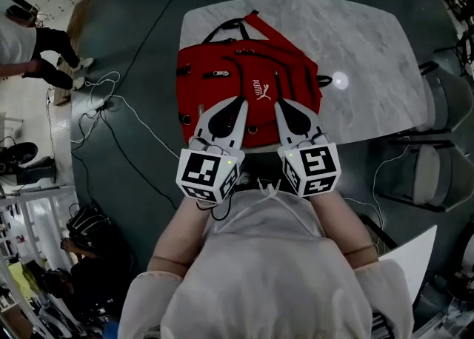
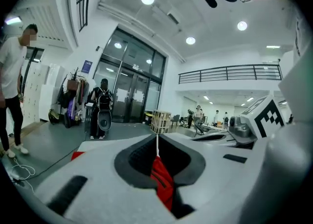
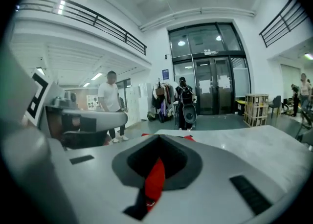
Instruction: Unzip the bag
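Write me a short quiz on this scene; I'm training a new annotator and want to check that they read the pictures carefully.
1. True or false: the red backpack lies on the floor beside the table.
2. Multiple choice: how do the jaws of the left gripper stand in its own view? A. wide apart. B. tips together. C. out of view.
3. Fill in: in the right gripper view, the colour that shows through the opening behind its closed tips is ____.

Key: 1. False, it lies on the table. 2. B. 3. red.
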Tool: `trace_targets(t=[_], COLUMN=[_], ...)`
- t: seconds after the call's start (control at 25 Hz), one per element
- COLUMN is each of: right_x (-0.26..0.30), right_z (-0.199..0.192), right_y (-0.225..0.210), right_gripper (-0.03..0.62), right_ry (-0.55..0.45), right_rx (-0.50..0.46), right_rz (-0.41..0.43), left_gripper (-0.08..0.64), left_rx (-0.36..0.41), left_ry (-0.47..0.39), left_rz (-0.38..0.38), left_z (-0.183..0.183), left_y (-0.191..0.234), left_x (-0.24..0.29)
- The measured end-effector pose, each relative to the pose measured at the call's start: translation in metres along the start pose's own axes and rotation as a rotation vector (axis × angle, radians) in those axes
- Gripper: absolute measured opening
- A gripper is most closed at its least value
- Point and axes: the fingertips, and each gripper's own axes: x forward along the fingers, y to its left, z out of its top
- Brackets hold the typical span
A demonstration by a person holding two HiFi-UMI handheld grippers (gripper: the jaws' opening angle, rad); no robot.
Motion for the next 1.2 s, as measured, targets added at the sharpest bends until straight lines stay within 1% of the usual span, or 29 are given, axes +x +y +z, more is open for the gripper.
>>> trace_targets(t=[0.16,0.4,0.64,0.96,1.2], right_x=[-0.004,-0.009,-0.009,-0.007,-0.005], right_z=[0.007,0.006,0.001,-0.006,-0.013], right_y=[0.002,0.006,0.013,0.023,0.029], right_gripper=[0.026,0.026,0.026,0.026,0.026], right_ry=[-0.025,-0.022,-0.020,-0.009,-0.003], right_rx=[0.016,0.021,0.033,0.063,0.061], right_rz=[-0.023,-0.038,-0.044,-0.043,-0.042], left_gripper=[0.025,0.025,0.025,0.025,0.025], left_rx=[-0.002,0.001,0.022,0.015,0.009], left_ry=[-0.012,-0.009,-0.011,0.006,0.014], left_rz=[-0.001,-0.018,-0.026,-0.022,-0.027], left_z=[0.003,0.001,0.000,-0.006,-0.014], left_y=[0.003,-0.001,-0.002,0.005,0.008], left_x=[-0.004,-0.009,-0.013,-0.021,-0.023])
